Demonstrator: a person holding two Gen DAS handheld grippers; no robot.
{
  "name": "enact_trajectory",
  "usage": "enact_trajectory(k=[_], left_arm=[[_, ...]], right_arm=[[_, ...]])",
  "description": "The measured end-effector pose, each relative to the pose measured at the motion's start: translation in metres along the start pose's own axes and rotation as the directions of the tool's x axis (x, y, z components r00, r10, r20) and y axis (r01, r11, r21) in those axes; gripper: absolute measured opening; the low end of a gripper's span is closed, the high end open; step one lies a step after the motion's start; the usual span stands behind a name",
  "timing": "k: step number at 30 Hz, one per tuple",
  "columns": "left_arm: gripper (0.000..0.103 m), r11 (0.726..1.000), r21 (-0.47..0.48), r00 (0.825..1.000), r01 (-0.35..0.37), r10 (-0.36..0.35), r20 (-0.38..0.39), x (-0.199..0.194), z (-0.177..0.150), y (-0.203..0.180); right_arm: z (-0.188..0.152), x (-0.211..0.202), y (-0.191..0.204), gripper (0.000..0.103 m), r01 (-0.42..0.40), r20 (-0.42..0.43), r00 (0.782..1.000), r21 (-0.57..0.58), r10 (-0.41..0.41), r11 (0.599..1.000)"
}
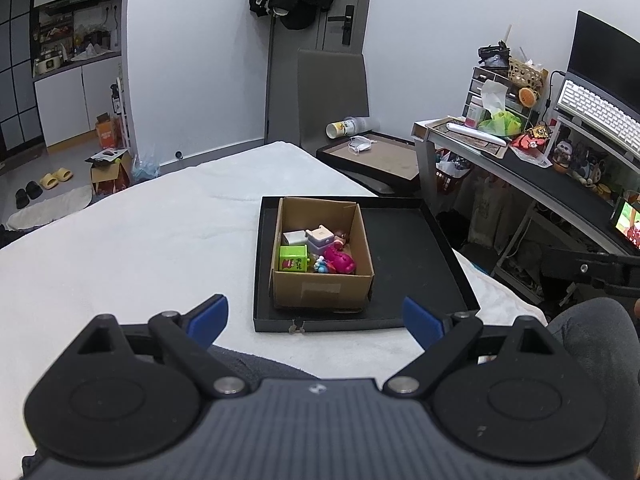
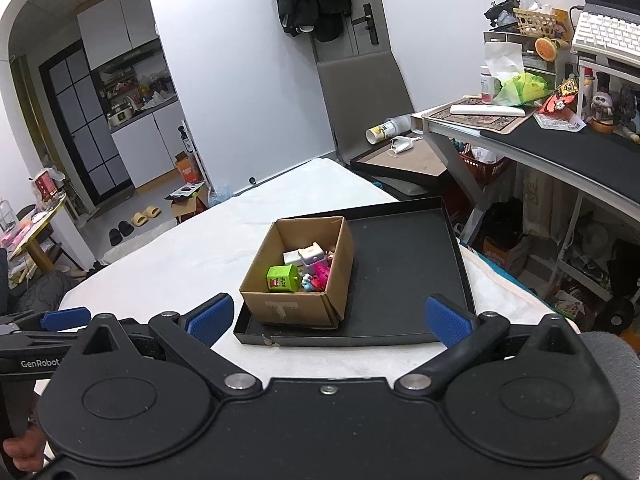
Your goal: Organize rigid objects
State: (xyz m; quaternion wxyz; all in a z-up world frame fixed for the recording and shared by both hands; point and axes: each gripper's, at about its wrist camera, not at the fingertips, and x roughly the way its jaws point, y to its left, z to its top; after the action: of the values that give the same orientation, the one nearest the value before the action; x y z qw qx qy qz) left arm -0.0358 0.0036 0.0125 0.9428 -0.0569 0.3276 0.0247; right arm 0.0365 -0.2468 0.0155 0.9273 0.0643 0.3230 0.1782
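Left gripper (image 1: 316, 320): black two-finger tool with blue pads (image 1: 210, 316), jaws spread wide, nothing between them; it hangs above the near edge of the white cloth, short of the tray.
Right gripper (image 2: 330, 318): same black build with blue pads (image 2: 448, 322), jaws likewise wide apart and empty; the left tool's blue-tipped finger shows at its far left.
Shallow black rectangular tray (image 1: 420, 248): lies flat on the white cloth straight ahead of both tools; its right half is bare.
Open brown cardboard box (image 1: 322, 290): stands upright in the left part of the tray, flaps open, a pale tape patch on its near wall.
Green cube-shaped toy (image 1: 294, 258): inside the box, at the near left.
White rectangular block (image 1: 293, 237): inside the box, behind the green cube.
Pale lilac boxy toy (image 1: 319, 237): inside the box, near the middle, touching its neighbours.
Pink plastic toy (image 1: 340, 261): inside the box at the near right, with small blue and white figures just beside it.
White cloth-covered surface (image 1: 140, 240): carries the tray.
Grey high-backed chair (image 1: 332, 92): beyond the far edge.
Cluttered desk with white keyboard (image 1: 560, 184): to the right, well apart from the tray.
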Motion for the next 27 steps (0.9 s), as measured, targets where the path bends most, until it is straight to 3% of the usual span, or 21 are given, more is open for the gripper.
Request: enact_trajectory(k=[27], left_arm=[[0.093, 1.0, 0.011, 1.0, 0.004, -0.004, 0.008, -0.0088, 0.0018, -0.0035]], right_arm=[[0.0002, -0.0068, 0.006, 0.103, 0.033, 0.009, 0.999, -0.025, -0.033, 0.999]])
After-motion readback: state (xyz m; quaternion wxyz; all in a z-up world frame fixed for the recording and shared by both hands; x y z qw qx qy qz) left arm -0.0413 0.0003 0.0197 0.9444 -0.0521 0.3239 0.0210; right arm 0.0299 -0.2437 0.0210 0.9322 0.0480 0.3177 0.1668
